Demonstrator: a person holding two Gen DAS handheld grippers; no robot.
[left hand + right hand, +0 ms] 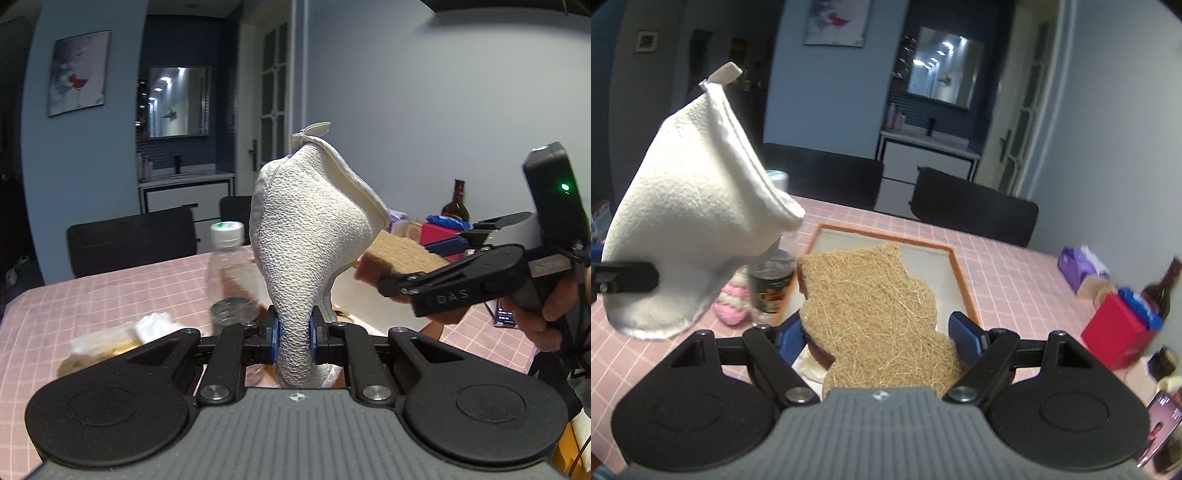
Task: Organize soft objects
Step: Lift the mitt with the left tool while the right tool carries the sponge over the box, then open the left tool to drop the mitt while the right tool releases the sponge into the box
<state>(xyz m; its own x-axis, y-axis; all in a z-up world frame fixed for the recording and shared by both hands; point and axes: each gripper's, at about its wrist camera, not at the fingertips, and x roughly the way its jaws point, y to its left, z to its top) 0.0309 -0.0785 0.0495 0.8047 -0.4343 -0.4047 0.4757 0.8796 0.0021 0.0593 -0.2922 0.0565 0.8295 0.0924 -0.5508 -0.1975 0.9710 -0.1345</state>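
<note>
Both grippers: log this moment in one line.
left gripper: shut on white cloth | right gripper: shut on brown sponge | both above tray

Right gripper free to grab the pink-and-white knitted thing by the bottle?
Probably not: the right gripper is shut on the loofah sponge, and the white cloth in the left gripper partly covers the knitted thing.

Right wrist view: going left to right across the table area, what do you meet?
White cloth held up → pink-and-white knitted item → clear bottle → fibrous scrub pad in the right gripper → purple tissue pack → red box.
</note>
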